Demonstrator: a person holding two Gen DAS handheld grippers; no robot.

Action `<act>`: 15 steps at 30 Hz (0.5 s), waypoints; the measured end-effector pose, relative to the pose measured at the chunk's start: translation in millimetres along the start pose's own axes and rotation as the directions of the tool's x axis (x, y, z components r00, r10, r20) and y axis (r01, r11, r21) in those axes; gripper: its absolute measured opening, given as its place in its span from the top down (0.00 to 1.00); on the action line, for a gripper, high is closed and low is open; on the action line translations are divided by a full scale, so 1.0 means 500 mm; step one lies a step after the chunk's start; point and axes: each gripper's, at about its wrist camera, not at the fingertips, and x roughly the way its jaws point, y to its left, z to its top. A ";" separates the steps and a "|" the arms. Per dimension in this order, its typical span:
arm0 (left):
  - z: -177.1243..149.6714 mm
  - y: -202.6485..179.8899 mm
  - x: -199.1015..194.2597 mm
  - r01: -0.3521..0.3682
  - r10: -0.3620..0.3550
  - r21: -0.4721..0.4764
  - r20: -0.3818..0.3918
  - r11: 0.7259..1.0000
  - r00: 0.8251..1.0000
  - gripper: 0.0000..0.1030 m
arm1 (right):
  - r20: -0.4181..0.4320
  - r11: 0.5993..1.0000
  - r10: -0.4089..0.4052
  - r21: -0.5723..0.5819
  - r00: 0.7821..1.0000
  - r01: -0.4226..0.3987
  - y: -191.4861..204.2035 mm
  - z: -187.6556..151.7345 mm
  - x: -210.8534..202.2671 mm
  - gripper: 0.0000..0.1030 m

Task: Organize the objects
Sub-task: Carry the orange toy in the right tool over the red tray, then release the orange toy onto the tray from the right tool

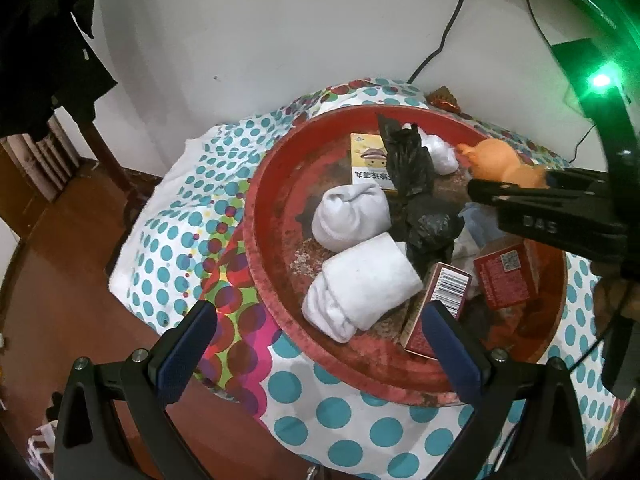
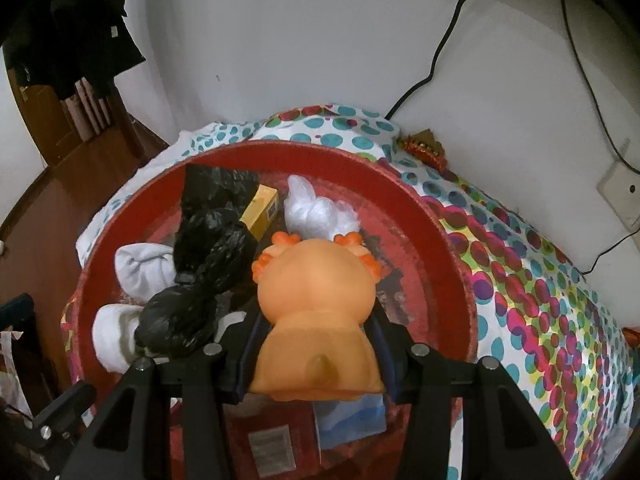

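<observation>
A round red tray (image 1: 260, 216) lies on a dotted cloth. It holds two rolled white socks (image 1: 352, 216), knotted black bags (image 1: 412, 168), a yellow box (image 1: 368, 156), a white bag (image 1: 442, 152) and two red boxes (image 1: 506, 276). My left gripper (image 1: 320, 344) stands open over the tray's near rim, with nothing between its fingers. My right gripper (image 2: 316, 328) is shut on an orange rubber toy (image 2: 316, 300) and hangs above the tray (image 2: 452, 248), beside the black bags (image 2: 212, 252). In the left wrist view the toy (image 1: 500, 160) shows at the right.
The dotted cloth (image 2: 540, 280) covers the surface up to a white wall. A red-gold ornament (image 2: 424, 146) lies by the wall, black cables run down it, and a socket (image 2: 624, 196) sits at the right. Wooden floor (image 1: 60, 260) lies to the left.
</observation>
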 end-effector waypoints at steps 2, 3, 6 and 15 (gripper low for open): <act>0.000 0.001 0.003 0.000 0.000 -0.001 -0.003 1.000 1.000 0.01 | -0.011 1.000 -0.012 -0.006 1.000 0.012 0.004 0.006 0.014 0.52; -0.001 0.001 0.004 -0.004 0.004 0.001 -0.003 1.000 1.000 0.01 | -0.018 1.000 -0.011 -0.005 1.000 0.011 0.007 0.008 0.020 0.52; -0.001 -0.002 0.003 -0.007 0.007 0.010 0.003 1.000 1.000 0.01 | -0.039 1.000 -0.022 -0.008 0.999 0.022 0.012 0.012 0.040 0.52; -0.004 -0.008 0.010 0.004 -0.003 0.022 -0.004 1.000 1.000 0.01 | -0.070 1.000 -0.024 0.009 0.997 0.025 0.009 0.017 0.069 0.52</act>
